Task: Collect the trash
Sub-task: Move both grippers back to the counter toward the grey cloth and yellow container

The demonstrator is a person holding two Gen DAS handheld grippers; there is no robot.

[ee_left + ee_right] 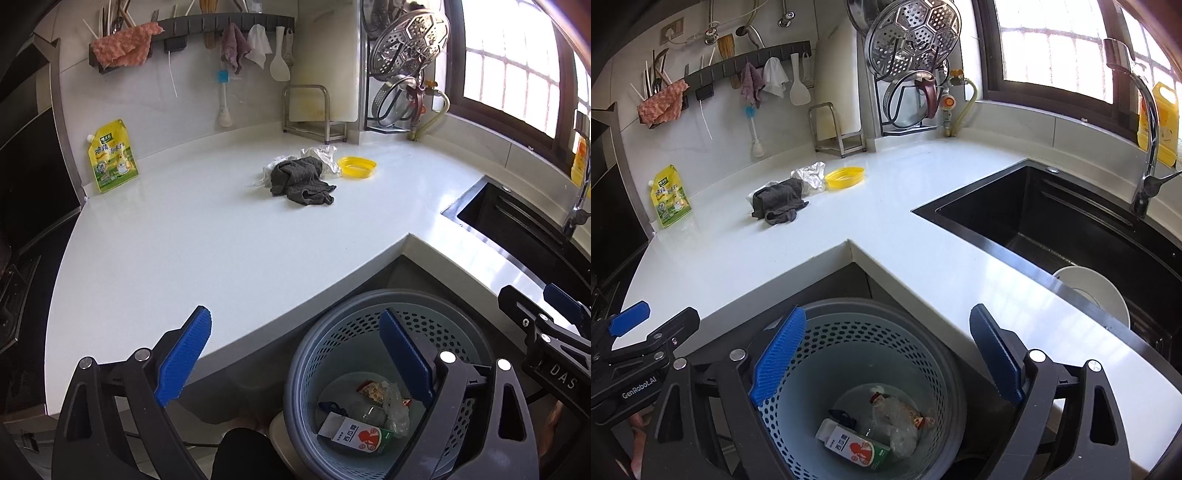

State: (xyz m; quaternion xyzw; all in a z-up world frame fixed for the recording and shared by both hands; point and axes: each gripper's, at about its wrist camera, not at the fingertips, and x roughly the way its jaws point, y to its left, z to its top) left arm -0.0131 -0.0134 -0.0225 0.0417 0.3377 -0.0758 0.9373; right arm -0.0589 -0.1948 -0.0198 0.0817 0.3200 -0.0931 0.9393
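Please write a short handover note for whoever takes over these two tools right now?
Left tool: open, empty, over the counter edge.
Right tool: open, empty, above the bin.
Done: carton, clear plastic and a wrapper lie in the bin.
Left on the counter: crumpled white wrapper behind the grey cloth, beside the yellow lid.

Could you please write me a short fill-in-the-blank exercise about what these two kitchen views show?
1. The carton lies inside the ____.
2. The grey cloth lies on the ____.
3. The white plate sits in the ____.
4. Both the left gripper and the right gripper have their jaws ____.

Missing words: basket; countertop; sink; open
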